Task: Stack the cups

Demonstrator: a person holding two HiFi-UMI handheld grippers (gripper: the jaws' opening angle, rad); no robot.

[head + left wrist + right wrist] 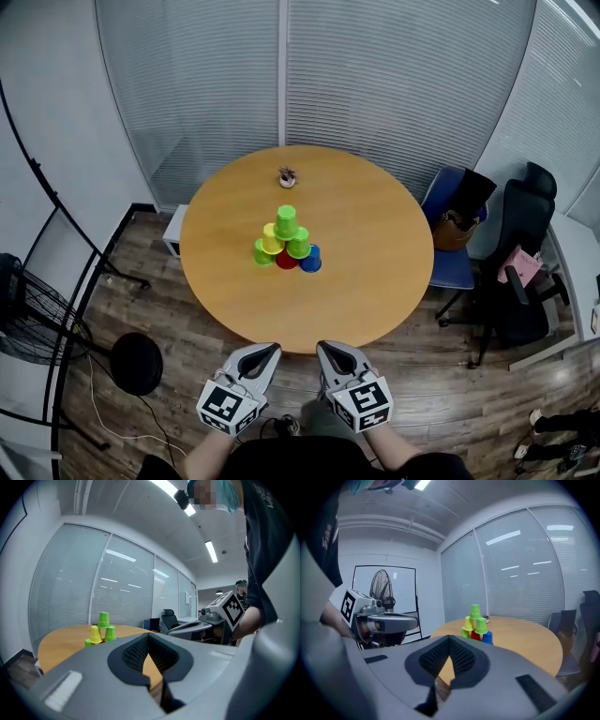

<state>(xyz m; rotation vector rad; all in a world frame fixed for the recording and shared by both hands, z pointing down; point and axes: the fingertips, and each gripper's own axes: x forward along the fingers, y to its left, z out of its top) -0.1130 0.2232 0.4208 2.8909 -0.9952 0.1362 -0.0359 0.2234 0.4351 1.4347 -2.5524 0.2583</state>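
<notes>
A pyramid of cups stands on the round wooden table [375, 281]. Its bottom row holds a green cup [262, 252], a red cup [286, 260] and a blue cup [310, 259]. Above sit a yellow cup [272, 239] and a green cup [298, 244], with one green cup [286, 222] on top. The same pyramid [101, 630] [476, 624] shows far off in both gripper views. My left gripper [265, 353] and right gripper [330, 352] hang side by side off the table's near edge, both shut and holding nothing.
A small potted plant [287, 176] sits near the table's far edge. A blue chair with a brown bag [457, 228] and a black office chair [516, 272] stand at the right. A fan [19, 305] and a round stand base [136, 363] are on the floor at the left.
</notes>
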